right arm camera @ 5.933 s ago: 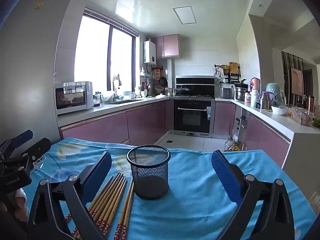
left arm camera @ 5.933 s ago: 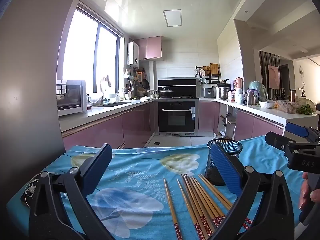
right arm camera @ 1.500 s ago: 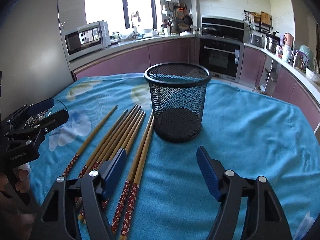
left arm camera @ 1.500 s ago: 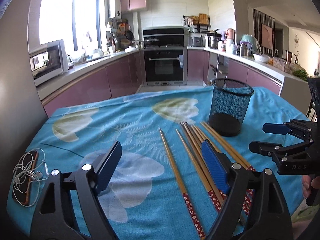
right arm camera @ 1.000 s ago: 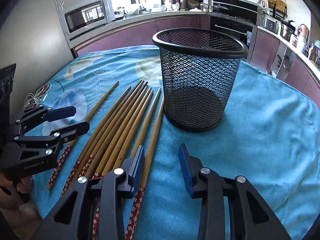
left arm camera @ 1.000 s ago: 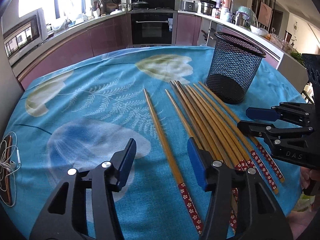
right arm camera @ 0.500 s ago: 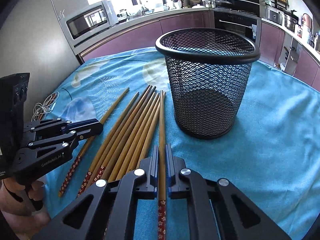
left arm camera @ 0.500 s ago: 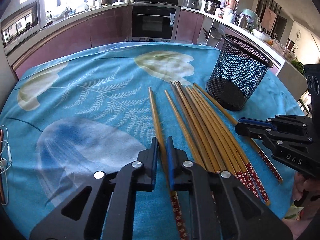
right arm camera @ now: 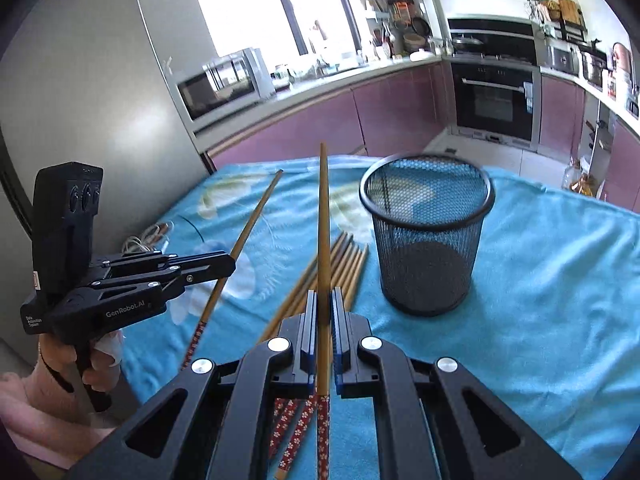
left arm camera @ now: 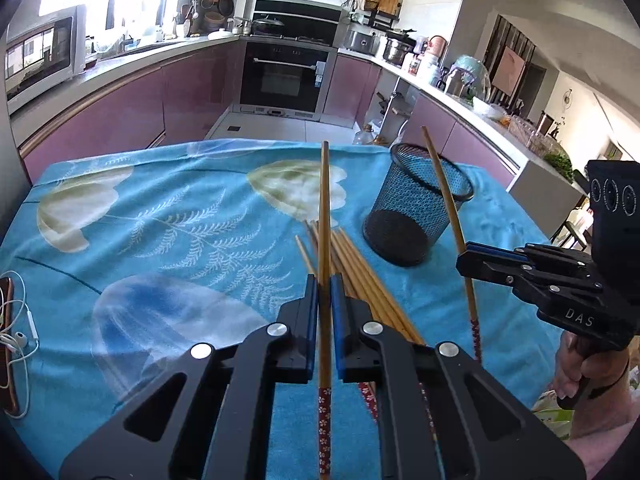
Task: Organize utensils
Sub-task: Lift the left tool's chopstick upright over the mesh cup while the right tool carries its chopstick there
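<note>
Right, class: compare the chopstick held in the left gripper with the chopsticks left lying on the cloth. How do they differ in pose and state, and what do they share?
The held chopstick is clamped in the left gripper and raised, tip pointing away; the loose chopsticks lie flat on the blue tablecloth, ungripped. The held one is alone; the loose ones are bunched side by side. They share a tan wooden shaft and a red flowered end.

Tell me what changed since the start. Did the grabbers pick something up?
Yes. Both grippers came down open, shut on a chopstick each and lifted them off the cloth: the left gripper holds one chopstick, the right gripper another. The mesh cup and the other chopsticks stayed put.
</note>
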Demonstrator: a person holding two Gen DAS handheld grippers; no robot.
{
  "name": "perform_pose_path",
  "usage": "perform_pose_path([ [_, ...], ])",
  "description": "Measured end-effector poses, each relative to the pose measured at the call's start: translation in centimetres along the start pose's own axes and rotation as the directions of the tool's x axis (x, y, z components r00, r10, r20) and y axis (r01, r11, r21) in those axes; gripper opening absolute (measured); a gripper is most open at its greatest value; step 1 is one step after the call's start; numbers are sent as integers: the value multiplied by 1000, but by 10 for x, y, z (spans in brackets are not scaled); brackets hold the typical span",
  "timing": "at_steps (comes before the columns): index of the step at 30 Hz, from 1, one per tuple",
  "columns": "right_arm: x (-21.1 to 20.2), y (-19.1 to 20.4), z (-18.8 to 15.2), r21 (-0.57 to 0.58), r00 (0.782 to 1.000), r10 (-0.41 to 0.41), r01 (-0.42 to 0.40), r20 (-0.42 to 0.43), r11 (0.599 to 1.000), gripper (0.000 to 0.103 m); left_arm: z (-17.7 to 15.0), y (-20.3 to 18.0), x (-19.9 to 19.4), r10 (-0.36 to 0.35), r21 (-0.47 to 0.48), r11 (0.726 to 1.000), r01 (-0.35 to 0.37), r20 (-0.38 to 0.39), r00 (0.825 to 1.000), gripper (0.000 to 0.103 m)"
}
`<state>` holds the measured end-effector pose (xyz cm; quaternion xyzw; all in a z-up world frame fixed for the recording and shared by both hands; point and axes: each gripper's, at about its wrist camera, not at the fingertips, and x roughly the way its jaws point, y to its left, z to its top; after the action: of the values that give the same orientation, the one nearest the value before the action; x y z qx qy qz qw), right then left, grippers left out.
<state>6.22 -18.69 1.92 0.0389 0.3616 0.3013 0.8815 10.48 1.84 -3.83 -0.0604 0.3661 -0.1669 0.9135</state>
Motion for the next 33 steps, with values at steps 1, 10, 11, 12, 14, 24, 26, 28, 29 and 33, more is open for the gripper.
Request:
perform_pose_path([
  [1, -5, 0, 3, 1, 1000, 8, -8, 15, 1000, 6, 3, -2, -6, -15, 2, 1000, 15, 15, 1000, 7],
  [10, -36, -2, 28, -11, 990, 28, -26, 138, 1000, 6, 33, -24, -58, -121, 35, 993, 117, 139, 983, 7],
  [11, -38, -2, 32, -13, 989, 29, -27, 147, 1000, 6, 37, -26, -62, -129, 37, 992, 124, 155, 980, 7],
  [12, -40, -4, 37, -13, 987, 29, -27, 159, 1000, 6, 42, -28, -66, -133, 39, 991, 128, 171, 976, 7],
  [14, -45, -6, 45, -14, 983, 29, -27, 179, 1000, 6, 52, -34, -70, -145, 45, 989, 138, 198, 969, 7],
  [24, -67, -19, 91, -31, 955, -27, 38, 295, 999, 6, 111, -68, -70, -200, 86, 979, 182, 301, 932, 7],
  [26, -70, -24, 98, -24, 948, -40, 50, 317, 998, 6, 121, -74, -66, -198, 90, 980, 178, 313, 929, 7],
  [28, -71, -31, 106, -13, 942, -53, 61, 331, 998, 6, 130, -78, -60, -201, 94, 979, 181, 315, 927, 7],
  [29, -70, -33, 109, -9, 941, -58, 64, 335, 998, 6, 134, -81, -57, -201, 97, 979, 180, 315, 928, 7],
  [33, -59, -46, 115, 15, 946, -74, 72, 317, 997, 6, 142, -90, -39, -192, 117, 979, 164, 293, 937, 7],
])
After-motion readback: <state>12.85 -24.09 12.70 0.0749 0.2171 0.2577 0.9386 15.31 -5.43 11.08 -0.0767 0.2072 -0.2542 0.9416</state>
